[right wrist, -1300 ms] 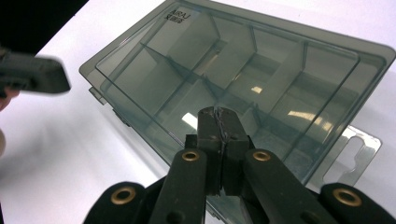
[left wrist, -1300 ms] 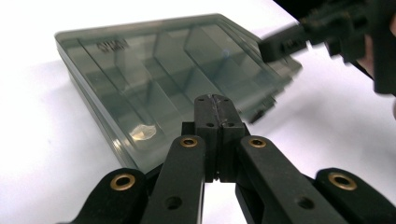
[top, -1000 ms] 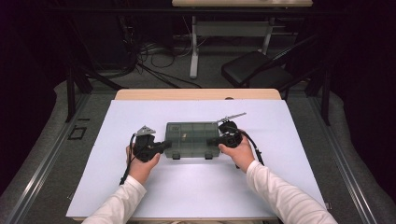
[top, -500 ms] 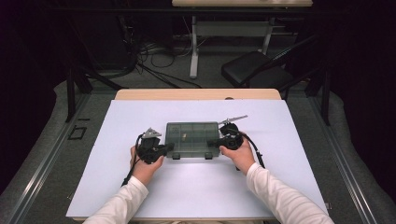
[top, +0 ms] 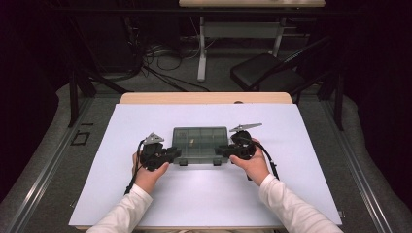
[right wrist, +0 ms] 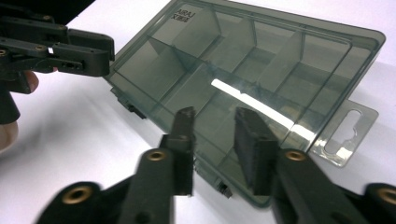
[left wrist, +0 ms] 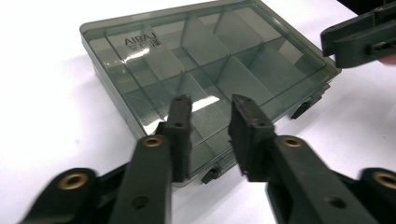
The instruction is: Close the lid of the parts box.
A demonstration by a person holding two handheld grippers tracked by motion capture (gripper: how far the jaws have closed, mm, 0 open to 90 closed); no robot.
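Compartment box (top: 199, 144) lies closed on the surface (top: 291, 184); our left hand-held gripper (top: 176, 153) and right hand-held gripper (top: 219, 151) hover half-open, empty; we should probably aim squarely at its front latches.

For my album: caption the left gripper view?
Open hand-held gripper poised over a closed, smoky clear plastic box.

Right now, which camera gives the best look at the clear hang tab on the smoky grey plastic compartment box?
The right gripper view: the clear hang tab with its slot sticks out from the smoky grey plastic compartment box, lit and unobstructed. The left gripper view shows the box's lid and latches, not the tab. In the high view the box is too small to make it out.
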